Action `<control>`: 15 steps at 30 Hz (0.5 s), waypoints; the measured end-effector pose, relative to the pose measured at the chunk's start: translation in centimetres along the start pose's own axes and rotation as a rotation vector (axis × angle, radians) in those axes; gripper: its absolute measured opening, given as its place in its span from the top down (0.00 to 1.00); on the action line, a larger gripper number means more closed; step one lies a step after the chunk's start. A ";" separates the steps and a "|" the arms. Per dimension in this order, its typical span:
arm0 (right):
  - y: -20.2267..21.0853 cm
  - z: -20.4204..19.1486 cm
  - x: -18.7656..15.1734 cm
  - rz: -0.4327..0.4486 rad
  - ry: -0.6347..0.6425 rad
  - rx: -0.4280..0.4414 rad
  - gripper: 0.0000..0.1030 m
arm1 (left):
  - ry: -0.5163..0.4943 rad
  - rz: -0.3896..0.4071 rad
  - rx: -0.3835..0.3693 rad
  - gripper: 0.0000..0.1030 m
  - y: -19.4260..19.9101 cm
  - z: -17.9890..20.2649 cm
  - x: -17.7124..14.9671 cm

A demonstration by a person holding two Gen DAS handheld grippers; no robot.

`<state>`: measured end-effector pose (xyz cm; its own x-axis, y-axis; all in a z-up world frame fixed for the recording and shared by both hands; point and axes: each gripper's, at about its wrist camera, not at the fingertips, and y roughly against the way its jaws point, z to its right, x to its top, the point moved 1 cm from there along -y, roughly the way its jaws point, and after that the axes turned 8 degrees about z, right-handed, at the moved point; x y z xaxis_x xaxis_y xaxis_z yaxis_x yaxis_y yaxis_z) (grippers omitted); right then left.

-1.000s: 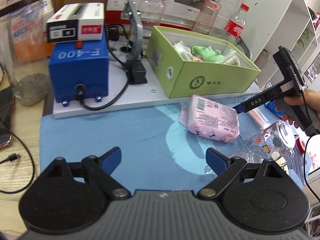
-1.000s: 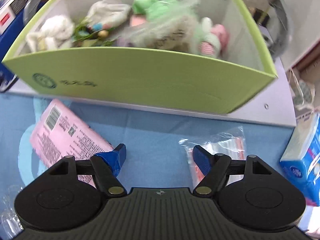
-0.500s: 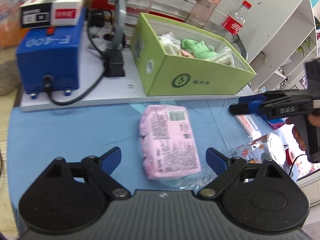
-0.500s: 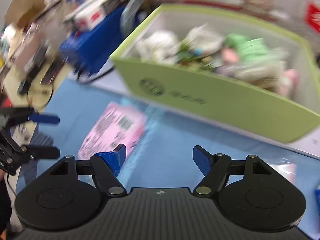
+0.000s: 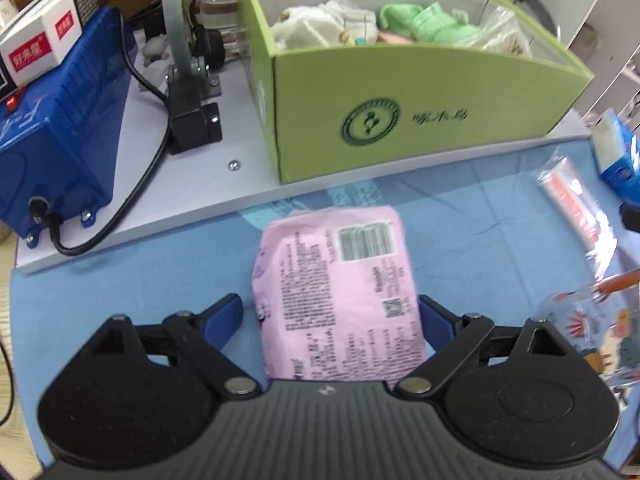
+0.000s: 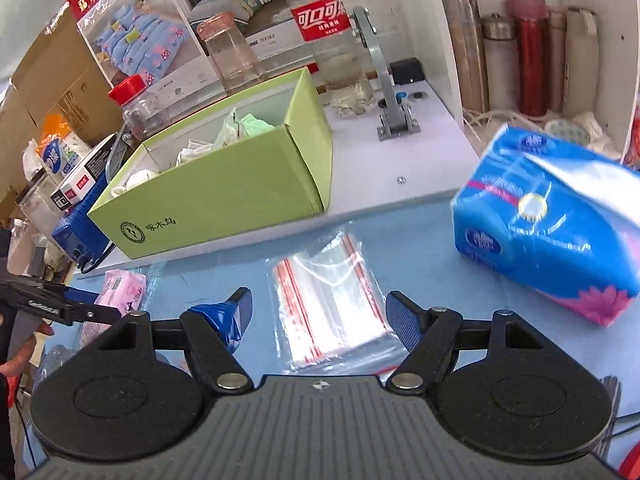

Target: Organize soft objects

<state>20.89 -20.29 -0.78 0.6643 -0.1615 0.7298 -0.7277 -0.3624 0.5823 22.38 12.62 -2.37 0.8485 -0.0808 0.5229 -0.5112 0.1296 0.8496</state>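
A soft pink packet lies on the blue mat, between the open jaws of my left gripper; the right pad looks close to it, the left pad stands apart. The packet also shows in the right wrist view, with the left gripper beside it. A green box holding soft cloths stands behind on a white board; it also shows in the right wrist view. My right gripper is open and empty above a clear zip bag pack. A blue tissue pack lies to its right.
A blue machine with a black cable and a grey lever stand sit left of the box. A printed glass lies at the mat's right. Bottles and flasks stand behind.
My left gripper has moved forward so the pink packet now lies between its jaws. My right gripper has swung right, away from the packet, over the zip bags.
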 end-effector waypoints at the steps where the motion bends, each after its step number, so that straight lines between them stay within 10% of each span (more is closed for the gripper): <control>1: 0.0 0.2 -0.2 -0.002 0.004 0.014 0.42 | -0.008 0.006 0.005 0.10 0.0 0.0 -0.1; 15: -6.0 -3.4 0.4 -0.130 0.347 -0.041 0.42 | -0.068 0.017 0.014 0.10 -0.6 0.8 -0.2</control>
<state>24.99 -15.10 -2.77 0.6597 0.2070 0.7225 -0.6515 -0.3216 0.6871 22.38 11.74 -2.91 0.8288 -0.1461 0.5401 -0.5275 0.1177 0.8413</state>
